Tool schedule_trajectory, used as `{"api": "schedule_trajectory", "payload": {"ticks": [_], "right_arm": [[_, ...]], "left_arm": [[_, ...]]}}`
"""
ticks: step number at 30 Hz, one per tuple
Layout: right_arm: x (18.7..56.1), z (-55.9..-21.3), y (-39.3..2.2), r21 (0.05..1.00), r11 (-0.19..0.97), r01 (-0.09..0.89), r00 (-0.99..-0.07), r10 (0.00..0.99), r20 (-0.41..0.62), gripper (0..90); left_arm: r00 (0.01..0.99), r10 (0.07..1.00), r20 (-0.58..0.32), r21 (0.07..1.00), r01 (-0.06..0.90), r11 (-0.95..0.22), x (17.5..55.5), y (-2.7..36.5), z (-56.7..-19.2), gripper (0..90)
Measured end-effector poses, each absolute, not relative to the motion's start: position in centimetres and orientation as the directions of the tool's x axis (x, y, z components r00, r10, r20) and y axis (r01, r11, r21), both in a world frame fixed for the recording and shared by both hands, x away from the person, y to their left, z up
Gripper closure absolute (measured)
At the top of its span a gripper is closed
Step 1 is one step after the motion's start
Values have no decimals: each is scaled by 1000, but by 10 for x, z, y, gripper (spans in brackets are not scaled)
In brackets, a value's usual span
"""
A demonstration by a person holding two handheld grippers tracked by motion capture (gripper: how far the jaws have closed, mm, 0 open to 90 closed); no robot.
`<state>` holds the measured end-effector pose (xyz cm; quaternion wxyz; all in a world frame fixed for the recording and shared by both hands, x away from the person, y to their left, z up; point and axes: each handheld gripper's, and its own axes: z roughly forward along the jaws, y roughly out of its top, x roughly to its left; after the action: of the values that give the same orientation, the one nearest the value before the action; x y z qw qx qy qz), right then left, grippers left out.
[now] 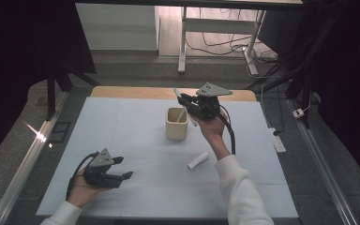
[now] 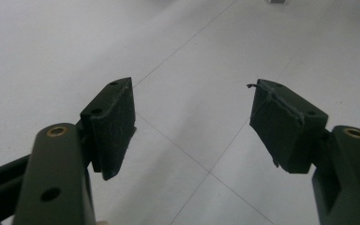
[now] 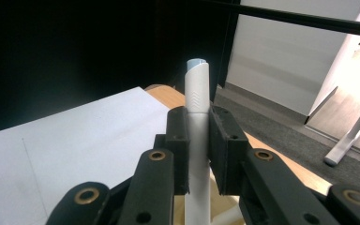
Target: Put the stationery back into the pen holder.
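My right gripper is raised over the beige cup at the middle of the table. It is shut on a white pen-like tube that slants through its jaws. In the right gripper view the tube stands upright between the pads, its pale blue tip on top. Another thin white stick leans inside the cup. A short white cylinder lies on the mat in front of the cup. My left gripper rests low at the near left, open, with nothing between its jaws.
A pale grey mat covers the table, with a strip of wood along the far edge. Beyond it are a desk leg, cables on the floor and dark frame posts on both sides. A power strip lies right of the table.
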<state>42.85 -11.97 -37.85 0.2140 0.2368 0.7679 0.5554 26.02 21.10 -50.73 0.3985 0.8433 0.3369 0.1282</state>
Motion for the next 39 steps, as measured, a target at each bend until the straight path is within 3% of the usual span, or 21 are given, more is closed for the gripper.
{"api": "schedule_trajectory", "payload": {"ticks": [17, 27, 39], "right_arm": [[438, -382, -102, 948, 297, 116, -788, 609, -95, 781], [448, -384, -102, 964, 225, 142, -788, 614, -28, 781], [461, -386, -88, 963, 231, 138, -782, 622, -37, 781]], "left_arm": [[743, 667, -54, 755, 468, -460, 260, 210, -509, 310], [743, 667, -53, 756, 467, -459, 261, 210, -509, 310], [742, 668, -54, 755, 468, -459, 261, 210, -510, 310]]}}
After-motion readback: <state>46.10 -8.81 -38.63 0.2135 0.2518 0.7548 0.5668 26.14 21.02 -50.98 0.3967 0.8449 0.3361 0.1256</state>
